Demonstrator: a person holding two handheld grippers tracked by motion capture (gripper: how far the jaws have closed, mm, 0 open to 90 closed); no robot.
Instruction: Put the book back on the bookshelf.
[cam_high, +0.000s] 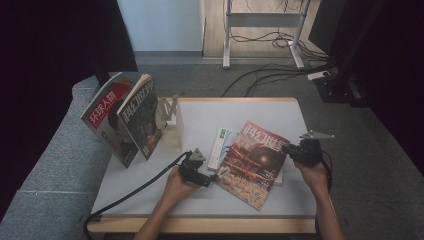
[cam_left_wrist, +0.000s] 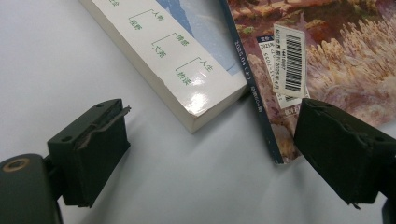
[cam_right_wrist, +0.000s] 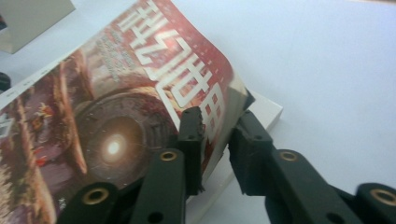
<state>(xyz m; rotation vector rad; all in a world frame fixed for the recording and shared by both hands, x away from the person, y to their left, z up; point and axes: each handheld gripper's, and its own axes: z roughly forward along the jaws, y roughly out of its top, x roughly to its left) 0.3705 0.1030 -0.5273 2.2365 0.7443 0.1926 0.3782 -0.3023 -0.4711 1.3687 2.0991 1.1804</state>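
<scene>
White surface (cam_high: 240, 112): red magazine (cam_high: 255, 160) lies at 4 o'clock atop a white book (cam_left_wrist: 187, 65). Right gripper (cam_right_wrist: 215, 140) jaws pinching its cover edge; left gripper (cam_left_wrist: 210, 149) jaws spread. Risk: thin cover tears or slips.

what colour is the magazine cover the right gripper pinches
Mostly red-brown with white title characters, clearest in the right gripper view.

We see a red-brown magazine (cam_high: 255, 162) with white title characters, a white book (cam_left_wrist: 177, 60) with green lettering, a pale grey counter (cam_high: 200, 120), black grippers.
</scene>
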